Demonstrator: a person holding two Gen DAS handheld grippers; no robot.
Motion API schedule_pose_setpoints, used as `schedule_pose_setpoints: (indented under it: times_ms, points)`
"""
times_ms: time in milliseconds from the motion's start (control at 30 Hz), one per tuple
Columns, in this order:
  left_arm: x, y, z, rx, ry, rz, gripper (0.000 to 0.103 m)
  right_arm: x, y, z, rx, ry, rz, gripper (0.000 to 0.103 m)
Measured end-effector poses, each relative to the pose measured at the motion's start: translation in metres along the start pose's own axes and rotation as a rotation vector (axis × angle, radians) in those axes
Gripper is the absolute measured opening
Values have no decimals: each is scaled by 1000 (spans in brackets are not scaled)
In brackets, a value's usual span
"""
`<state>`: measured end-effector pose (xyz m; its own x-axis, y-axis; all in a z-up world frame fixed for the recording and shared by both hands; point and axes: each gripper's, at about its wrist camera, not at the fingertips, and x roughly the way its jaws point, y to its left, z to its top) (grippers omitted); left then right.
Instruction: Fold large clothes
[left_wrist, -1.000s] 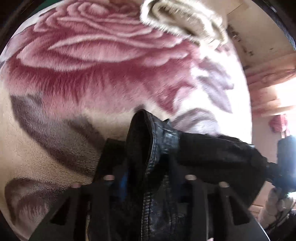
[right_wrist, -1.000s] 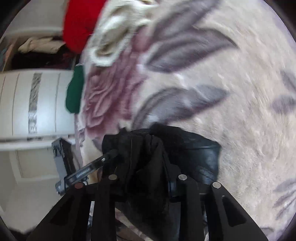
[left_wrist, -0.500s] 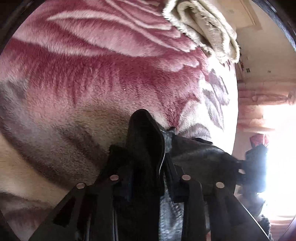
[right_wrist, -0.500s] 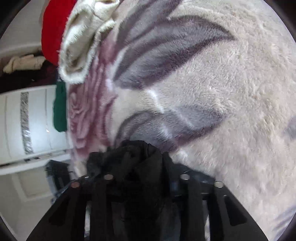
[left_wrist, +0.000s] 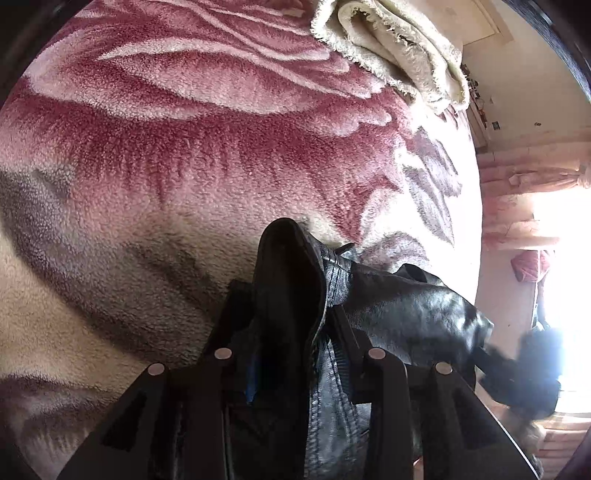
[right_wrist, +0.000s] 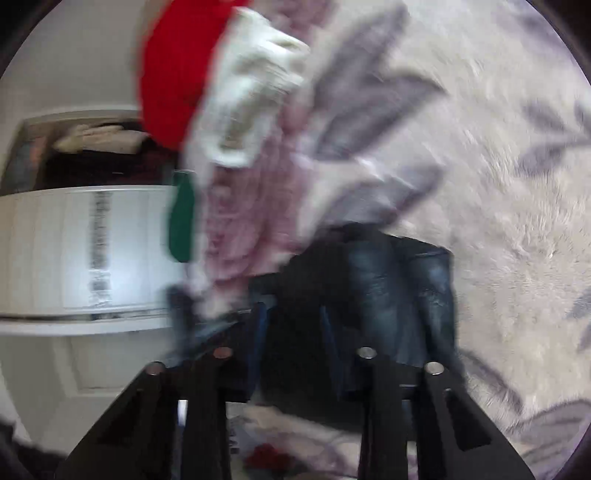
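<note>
Left gripper fingers pinching black leather jacket, which trails toward 3 o'clock over the floral blanket. Right gripper: blurred, can't tell its grip. No neat fold visible; most folding looks left.

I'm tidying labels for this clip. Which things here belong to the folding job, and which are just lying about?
In the job:
black leather jacket
left tool, clamped on it
right tool, blurred
floral blanket beneath

Lying about:
cream folded cloth
red cloth
green cloth
white cabinet
</note>
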<state>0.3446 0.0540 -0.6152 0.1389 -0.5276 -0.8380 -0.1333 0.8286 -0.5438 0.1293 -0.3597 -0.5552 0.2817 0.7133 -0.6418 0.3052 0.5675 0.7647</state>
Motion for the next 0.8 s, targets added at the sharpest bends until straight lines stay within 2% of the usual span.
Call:
schedule_pose_setpoints:
  times_ms: [33,100,167,267,333,400,433,467,500,567,600,633,700,767,800]
  points:
    - [2,1,1,-1,1,2,31,14,-15,6,32,7,-19,0]
    - [7,6,2,-13,6,-4,31,36,-39,13,86,14,-67,0]
    - [13,12,5,-33,14,-25,31,47,-49,15,77,-7,-77,0]
    - [16,19,7,-59,27,-57,33,56,-71,16,133,-32,-26,0]
    - [9,18,9,-76,40,-66,34,54,-68,16,114,-39,-17,0]
    - [-6,15,7,-78,59,-68,49,42,-55,15,77,-20,-2,0]
    - [-19,13,5,-65,51,-61,51,35,-46,15,69,17,7,0]
    - [-34,13,1,-42,27,-63,58,25,-40,15,59,47,34,8]
    - [-42,13,-2,-28,12,-57,74,12,-34,12,38,57,50,18]
    - [-60,18,-16,6,-28,-27,84,-12,-25,6,-26,50,57,69]
    - [-60,22,-22,16,-21,-21,84,-18,-23,4,-45,57,50,81]
    - [-56,25,-28,22,-2,-22,84,-21,-24,2,-73,79,-5,97]
    - [-39,32,-40,9,52,-28,84,-17,-35,-2,-120,135,-99,98]
    - [-17,35,-56,-3,104,-108,84,-6,-48,-4,-121,194,-142,98]
    - [-13,34,-60,-7,110,-123,84,3,-59,-5,-112,239,-128,98]
